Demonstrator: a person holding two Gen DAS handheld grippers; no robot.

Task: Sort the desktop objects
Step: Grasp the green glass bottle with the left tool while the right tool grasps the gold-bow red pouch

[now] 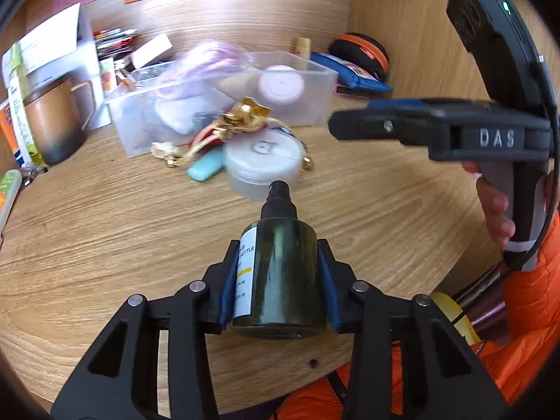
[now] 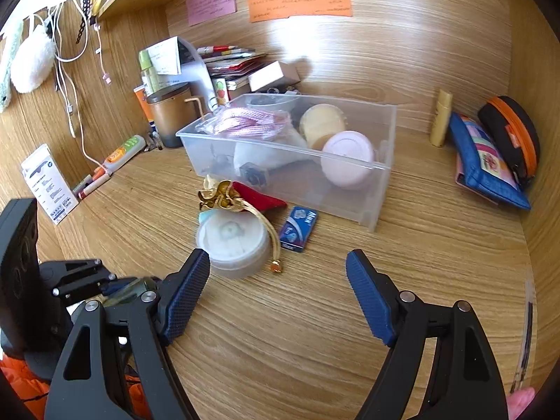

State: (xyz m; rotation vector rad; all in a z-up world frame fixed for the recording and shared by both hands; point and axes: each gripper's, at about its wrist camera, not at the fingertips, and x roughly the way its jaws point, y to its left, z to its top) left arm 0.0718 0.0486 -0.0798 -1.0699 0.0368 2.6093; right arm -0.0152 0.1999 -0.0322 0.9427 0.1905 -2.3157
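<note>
Nearest the left wrist camera, the left claw (image 1: 280,280) grips a small dark green bottle (image 1: 281,276) by its round body, blue ribbed pads pressing both sides. The bottle is smooth plastic or glass with a white label and a black spray top, held above the near part of the wood-grain desk (image 1: 122,231).

The right claw (image 2: 278,294) hovers wide apart, holding nothing, its textured blue pads facing the clutter.

Just beyond lie a round frosted tub (image 2: 232,245), a shiny gold pouch (image 2: 218,194) with a cord, red cloth and a small blue packet (image 2: 299,229). Farther off is a clear plastic bin (image 2: 381,161) holding a pink round case and other items.

The step in hand looks like carrying the bottle to the bin. Next, it likely needs moving forward over the bin's rim, clearing the tub, then a gentle release.
</note>
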